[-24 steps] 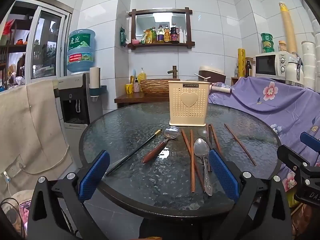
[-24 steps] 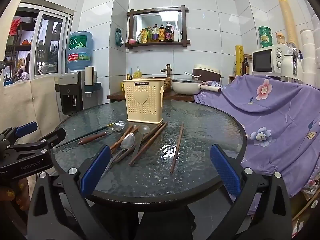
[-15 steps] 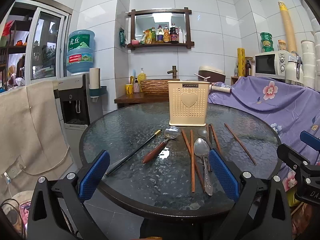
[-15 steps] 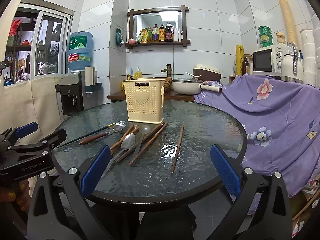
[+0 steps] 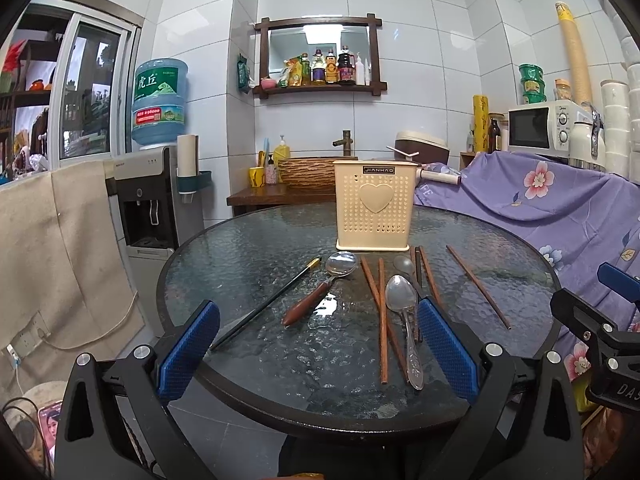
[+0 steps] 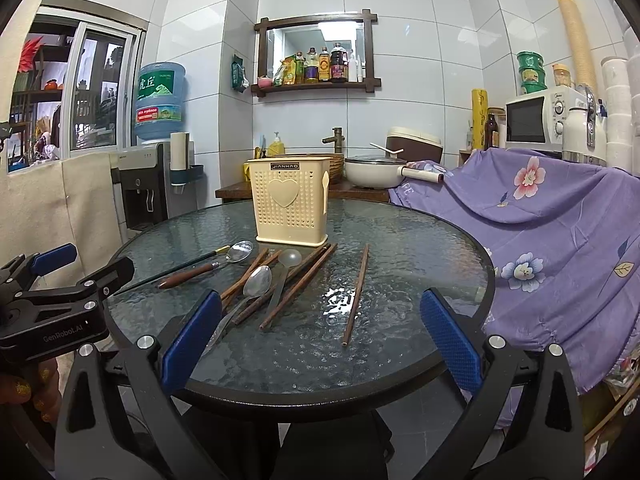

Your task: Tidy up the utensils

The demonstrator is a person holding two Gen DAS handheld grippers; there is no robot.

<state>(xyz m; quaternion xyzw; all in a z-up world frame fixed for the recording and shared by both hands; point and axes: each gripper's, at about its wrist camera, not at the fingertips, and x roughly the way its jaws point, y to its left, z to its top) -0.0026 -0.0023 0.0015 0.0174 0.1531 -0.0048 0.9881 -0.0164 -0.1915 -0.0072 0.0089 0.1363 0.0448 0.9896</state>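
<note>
A cream perforated utensil holder (image 5: 374,210) stands upright toward the far edge of the round glass surface (image 5: 248,248); a black tag at its rim reads "JIANHAO" above a raised heart. In front of it, toward the near edge, the utensils lie loose: a black chopstick with a gold tip (image 5: 267,303), a wooden-handled spoon (image 5: 320,287), a metal spoon (image 5: 402,320) lying among several brown chopsticks (image 5: 382,312), and a single brown chopstick (image 5: 478,286) apart toward the right edge.

The left hand-held gripper (image 5: 318,356) hangs at the near edge with its blue pads spread wide and nothing between them. The right hand-held gripper (image 6: 318,340) is likewise spread wide and empty (the left unit's side, seen from the right wrist view, carries the marking "GenRobot.AI").

Beyond the surface, a blue water bottle (image 5: 160,106) on a dispenser bears large Chinese characters on a green label. A microwave (image 5: 538,128) stands behind a purple floral cloth (image 5: 560,200).
</note>
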